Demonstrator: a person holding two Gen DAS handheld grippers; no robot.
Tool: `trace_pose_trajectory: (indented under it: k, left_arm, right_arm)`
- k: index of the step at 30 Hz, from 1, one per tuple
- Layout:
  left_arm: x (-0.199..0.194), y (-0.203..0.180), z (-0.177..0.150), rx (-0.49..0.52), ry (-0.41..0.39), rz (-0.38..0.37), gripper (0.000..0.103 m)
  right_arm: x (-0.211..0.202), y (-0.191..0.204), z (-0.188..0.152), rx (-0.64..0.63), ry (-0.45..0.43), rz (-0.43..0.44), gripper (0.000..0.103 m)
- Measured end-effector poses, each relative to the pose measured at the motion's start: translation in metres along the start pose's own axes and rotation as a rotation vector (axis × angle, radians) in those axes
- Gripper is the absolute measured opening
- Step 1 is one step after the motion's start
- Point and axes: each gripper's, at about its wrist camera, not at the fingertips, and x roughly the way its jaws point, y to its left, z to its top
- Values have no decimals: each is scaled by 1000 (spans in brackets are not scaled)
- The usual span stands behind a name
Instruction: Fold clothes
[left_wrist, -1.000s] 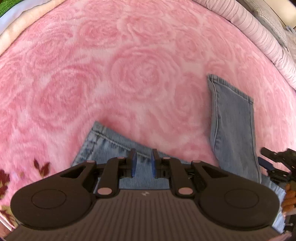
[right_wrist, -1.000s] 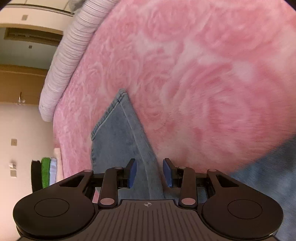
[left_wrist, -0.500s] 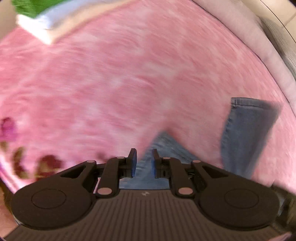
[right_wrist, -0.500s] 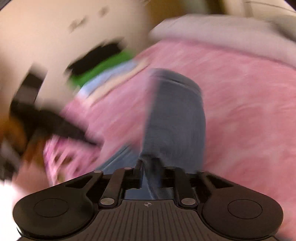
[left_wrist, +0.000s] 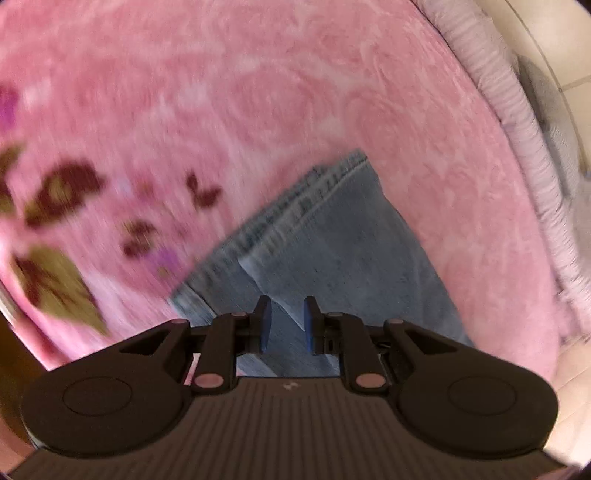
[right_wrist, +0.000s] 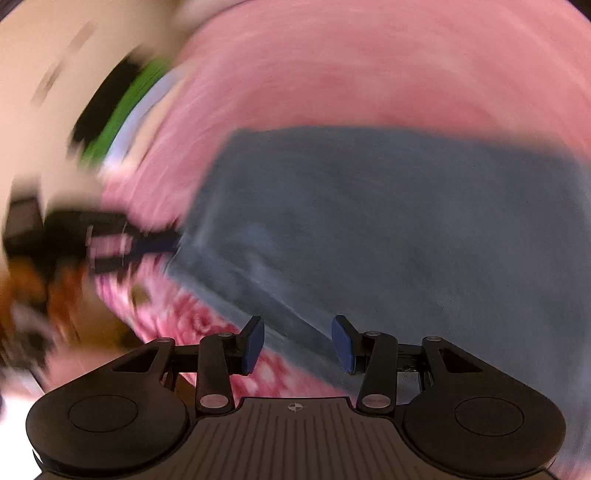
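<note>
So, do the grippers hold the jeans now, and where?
Right gripper: nothing; its jaws have just been opening, empty, over the jeans. Left gripper: a folded edge sits between its jaws; grip cannot be told.

Left tool (left_wrist: 286, 319) black with ribbed grey base, two round discs at 7 and 5 o'clock, pale pink screws on the arms, blue-faced fingers (left_wrist: 265, 325), right tool (right_wrist: 297, 345) alike, small white crosshair mark.

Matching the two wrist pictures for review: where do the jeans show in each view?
Left wrist: jeans run from the centre down between the fingers.
Right wrist: jeans, blurred, fill the centre and right, above the fingers.
Shared landmark: the pink blanket under them.
</note>
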Motion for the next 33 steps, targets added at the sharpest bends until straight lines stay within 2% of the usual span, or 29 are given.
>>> trace_pose_trajectory:
  k: [3, 6, 9, 13, 16, 19, 21, 24, 26, 28, 31, 33]
  left_arm:
    - [4, 7, -8, -55, -41, -48, 14]
    - [7, 12, -17, -89, -90, -91, 14]
    - [9, 12, -29, -89, -136, -135, 15]
    - [12, 12, -42, -21, -234, -172, 16]
    - [12, 11, -54, 71, -318, -166, 16]
    - [15, 15, -67, 121, -380, -164, 16]
    - [16, 20, -76, 126, -409, -162, 17]
    - [11, 33, -96, 109, -456, -187, 21]
    - [5, 43, -107, 88, -489, -210, 23]
    - [-2, 49, -115, 42, -506, -211, 23]
    - [-12, 50, -114, 15, -506, -279, 25]
    - [-17, 47, -113, 15, -522, -311, 28]
  right_arm:
    - [-24, -43, -20, 194, -70, 22, 45]
    - [-44, -71, -33, 256, -144, 19, 45]
    - [-57, -85, -41, 197, -218, 34, 45]
    - [-66, -103, -54, 99, -324, 103, 45]
    - [-67, -105, -66, -95, -393, 72, 45]
    - [-64, -90, -87, -417, -452, -86, 45]
    - [-57, -79, -109, -641, -518, -240, 45]
    - [-44, -70, -141, -848, -603, -404, 45]
    - [-41, -68, -160, -901, -641, -462, 45]
    - [-38, -64, -172, -915, -638, -534, 45]
    - [-38, -49, -189, -967, -621, -661, 45]
    - [-36, -44, -196, -1007, -633, -696, 45]
